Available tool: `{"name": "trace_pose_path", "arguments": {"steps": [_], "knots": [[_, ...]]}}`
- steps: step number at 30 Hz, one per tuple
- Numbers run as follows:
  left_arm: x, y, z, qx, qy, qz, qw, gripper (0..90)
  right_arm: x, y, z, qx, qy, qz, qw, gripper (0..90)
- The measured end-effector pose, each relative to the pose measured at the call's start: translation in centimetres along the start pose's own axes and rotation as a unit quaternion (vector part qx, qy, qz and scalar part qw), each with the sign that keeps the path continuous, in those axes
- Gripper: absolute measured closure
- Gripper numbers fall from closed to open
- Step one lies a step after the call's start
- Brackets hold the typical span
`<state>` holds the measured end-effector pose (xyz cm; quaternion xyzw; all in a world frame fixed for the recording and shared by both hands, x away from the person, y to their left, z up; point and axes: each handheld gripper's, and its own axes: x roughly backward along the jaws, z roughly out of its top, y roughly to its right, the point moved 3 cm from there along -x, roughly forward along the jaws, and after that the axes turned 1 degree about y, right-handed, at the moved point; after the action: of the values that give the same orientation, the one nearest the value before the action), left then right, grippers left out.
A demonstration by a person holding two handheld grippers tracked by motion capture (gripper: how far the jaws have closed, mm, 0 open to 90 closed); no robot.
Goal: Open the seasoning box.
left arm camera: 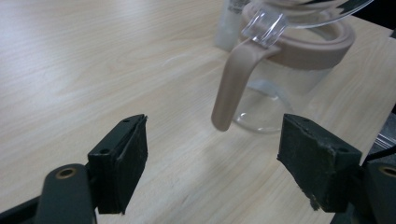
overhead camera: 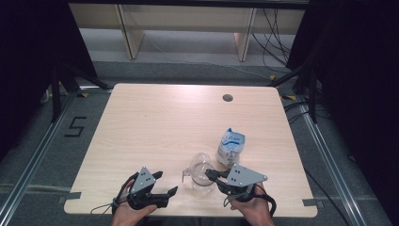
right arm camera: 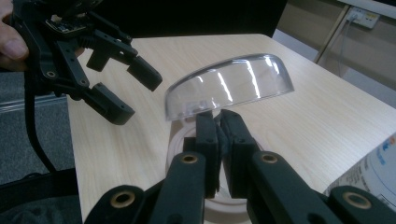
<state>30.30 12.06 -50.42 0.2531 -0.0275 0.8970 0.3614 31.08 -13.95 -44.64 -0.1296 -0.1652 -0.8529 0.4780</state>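
One clear jug (overhead camera: pixel 201 173), one white bag (overhead camera: pixel 230 147), two tools.

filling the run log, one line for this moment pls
left tool: open, facing jug handle | right tool: shut on jug rim, lid raised | bag: behind jug | table

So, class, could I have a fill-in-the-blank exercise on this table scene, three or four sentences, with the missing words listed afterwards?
1. The jaws of the left hand-held gripper stand ____, with nothing between them.
2. The right hand-held gripper is shut on the jug's ____.
3. The handle of the clear jug is coloured ____.
4. The white and blue bag stands just ____ the jug, seen from the person.

Missing words: open; lid; beige; behind
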Motion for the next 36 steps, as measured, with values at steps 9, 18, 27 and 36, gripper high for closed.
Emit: {"name": "trace_pose_path", "arguments": {"steps": [9,18,27,36], "knots": [[-0.3,0.0,-0.6,0.000,-0.017,0.011,0.9998,22.7,-1.0,-0.6,0.4,0.003,0.004,0.003,1.0000,85.9],[-0.3,-0.2,-0.6,-0.003,-0.016,0.012,0.9998,23.1,-1.8,-1.2,0.9,0.008,0.006,0.011,0.9999,85.8],[-0.4,-0.2,-0.6,0.005,-0.012,0.018,0.9998,23.2,-2.6,-1.8,1.3,0.011,0.009,0.021,0.9997,85.5],[-0.2,-0.3,-0.5,0.007,-0.010,0.017,0.9998,23.4,-2.8,-1.9,1.2,0.012,0.005,0.022,0.9997,82.8]]}}
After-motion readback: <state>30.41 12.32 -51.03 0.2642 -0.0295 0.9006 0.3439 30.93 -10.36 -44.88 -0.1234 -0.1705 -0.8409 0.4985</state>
